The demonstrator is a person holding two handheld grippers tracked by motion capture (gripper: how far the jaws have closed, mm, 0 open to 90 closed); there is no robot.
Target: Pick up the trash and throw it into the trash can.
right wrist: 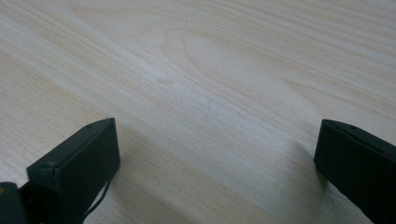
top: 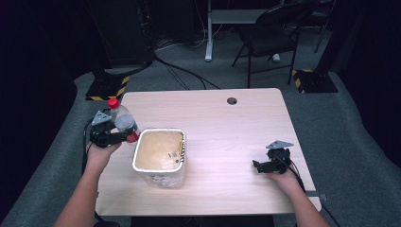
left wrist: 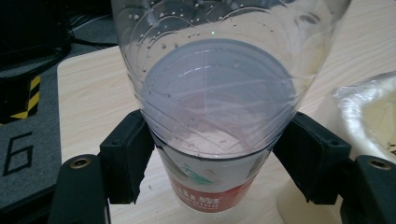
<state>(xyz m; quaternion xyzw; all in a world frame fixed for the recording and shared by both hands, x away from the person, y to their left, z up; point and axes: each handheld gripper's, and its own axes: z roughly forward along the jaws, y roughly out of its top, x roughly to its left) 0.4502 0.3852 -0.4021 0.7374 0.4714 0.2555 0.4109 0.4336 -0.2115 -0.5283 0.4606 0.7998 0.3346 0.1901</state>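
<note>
- two black fingers (right wrist: 77, 175) rising from the bottom corners, set wide apart
- bare pale wood-grain worktop (right wrist: 210, 84) between and beyond them
- soft shadows beside each finger

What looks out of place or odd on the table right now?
Nothing is spilled or damaged. The bottle is tilted rather than upright, clamped in the left gripper beside the plastic-lined tub. The right gripper rests open on bare table.

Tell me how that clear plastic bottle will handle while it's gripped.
The bottle looks thin-walled and empty, so probably light and squashy where the left gripper clamps it. Its smooth, droplet-speckled wall may slip. Being round, it would likely roll if laid on the table.
</note>
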